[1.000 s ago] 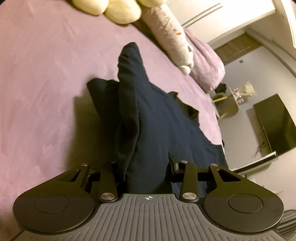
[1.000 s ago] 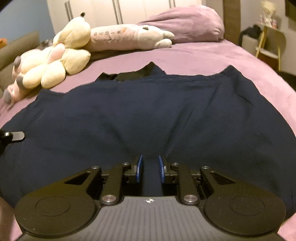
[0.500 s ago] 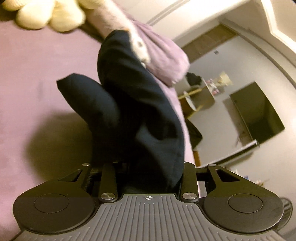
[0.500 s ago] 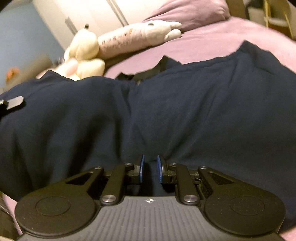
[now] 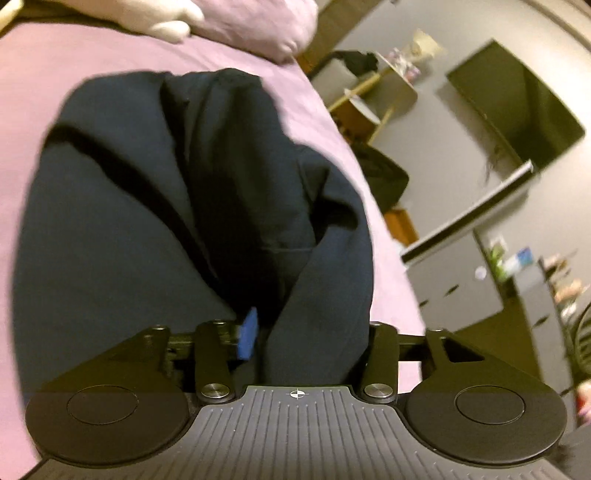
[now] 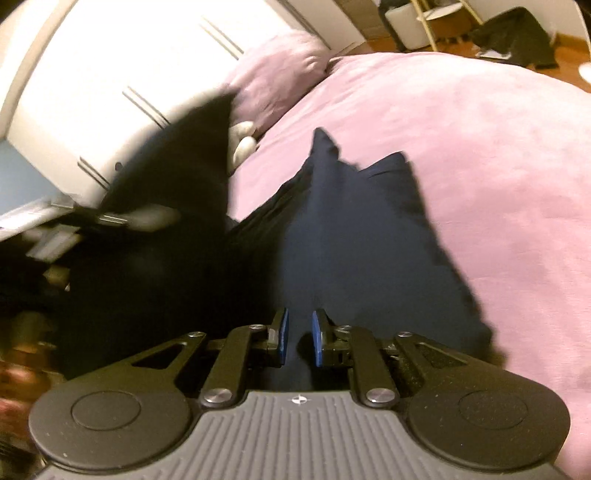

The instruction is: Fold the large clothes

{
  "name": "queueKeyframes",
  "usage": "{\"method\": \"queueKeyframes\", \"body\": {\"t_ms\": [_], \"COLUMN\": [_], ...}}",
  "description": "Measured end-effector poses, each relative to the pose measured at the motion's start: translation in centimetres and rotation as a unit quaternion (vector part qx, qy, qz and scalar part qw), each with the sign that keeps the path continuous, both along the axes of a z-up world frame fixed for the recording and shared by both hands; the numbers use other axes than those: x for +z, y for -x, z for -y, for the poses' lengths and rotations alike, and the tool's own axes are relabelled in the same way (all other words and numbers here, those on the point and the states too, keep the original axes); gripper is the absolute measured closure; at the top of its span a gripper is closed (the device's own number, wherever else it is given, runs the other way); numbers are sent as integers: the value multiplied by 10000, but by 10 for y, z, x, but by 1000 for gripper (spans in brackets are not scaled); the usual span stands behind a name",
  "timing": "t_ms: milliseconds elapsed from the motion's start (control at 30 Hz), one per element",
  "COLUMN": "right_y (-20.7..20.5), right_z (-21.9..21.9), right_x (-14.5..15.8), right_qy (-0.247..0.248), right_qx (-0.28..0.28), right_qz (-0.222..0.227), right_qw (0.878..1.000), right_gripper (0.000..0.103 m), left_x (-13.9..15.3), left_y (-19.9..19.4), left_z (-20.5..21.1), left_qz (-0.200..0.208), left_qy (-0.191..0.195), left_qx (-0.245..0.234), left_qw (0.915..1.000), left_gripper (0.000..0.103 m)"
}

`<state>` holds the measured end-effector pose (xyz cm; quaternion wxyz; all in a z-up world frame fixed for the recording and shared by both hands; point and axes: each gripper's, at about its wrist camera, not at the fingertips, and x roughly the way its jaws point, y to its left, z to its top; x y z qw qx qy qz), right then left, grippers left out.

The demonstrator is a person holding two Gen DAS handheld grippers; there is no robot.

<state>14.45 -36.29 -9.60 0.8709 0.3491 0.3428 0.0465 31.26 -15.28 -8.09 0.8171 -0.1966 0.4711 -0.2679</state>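
A large dark navy garment (image 5: 155, 206) hangs bunched over the pink bed (image 5: 55, 66), lifted off it. My left gripper (image 5: 291, 343) holds a thick fold of the garment between its jaws; its left blue pad (image 5: 248, 334) shows and the right one is hidden by cloth. In the right wrist view the garment (image 6: 354, 236) drapes away from my right gripper (image 6: 298, 338), whose blue pads are pinched on its edge. The left gripper's body (image 6: 122, 218) shows blurred at the left, with cloth raised above it.
A pink pillow (image 5: 258, 26) and a white plush toy (image 5: 155, 18) lie at the bed's head. A white wardrobe (image 6: 122, 62) stands behind the bed. A side table (image 5: 373, 96), a dark TV (image 5: 517, 107) and drawers (image 5: 461, 280) stand past the bed's right edge.
Both grippers have lifted the garment and swung round. The left view has turned towards the room's right side; the right view has tilted, with the cloth now hanging in folds.
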Motion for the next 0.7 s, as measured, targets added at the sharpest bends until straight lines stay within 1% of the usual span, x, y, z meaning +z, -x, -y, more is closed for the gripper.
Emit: {"method": "queueKeyframes", "body": {"t_ms": [33,67,100,133,167,267,333,400,433,467,533,567,633,667,700], "right_y": [3,7,10,12,13,21,16,7,2,-5,-17,-22,-33,-34,-35], "right_z": [5,10,15,20,24,39,39,35,31,30,22,13,-2,-8,-10], "right_x": [1,2,4,6,9,22,33,47,53,57,59,57,44,35,25], "right_qy": [44,49,37,26,34,45,-5,-104,-113,-106,54,204,527,762,963], "right_qx": [-24,-64,-121,-186,-251,-369,-411,-316,-236,-136,165,286,431,388,319], "right_qz": [46,76,103,136,188,476,729,1008,1090,1143,1156,1049,761,597,421], "right_qw": [10000,9999,9999,9997,9995,9982,9965,9944,9937,9933,9931,9939,9948,9945,9939], "right_gripper": [89,89,89,86,86,86,85,84,84,84,83,83,82,82,83], "left_x": [-4,-5,-2,2,8,20,26,32,35,39,47,50,50,50,44], "left_y": [3,9,14,18,24,38,46,58,64,71,77,78,76,74,69], "left_z": [4,6,6,5,4,-7,-19,-33,-42,-54,-71,-78,-90,-96,-103], "left_qz": [113,270,418,511,571,730,664,532,529,609,691,756,892,864,777], "left_qy": [36,161,287,379,440,483,744,1049,1153,1218,996,784,332,295,340], "left_qx": [-33,-24,-102,-223,-341,-408,-356,-332,-317,-221,100,257,621,718,838], "left_qw": [9999,9995,9987,9977,9968,9953,9944,9925,9914,9904,9926,9937,9935,9932,9929], "left_gripper": [38,27,21,8,6,6,6,6,6,6,5,5,3,3,3]}}
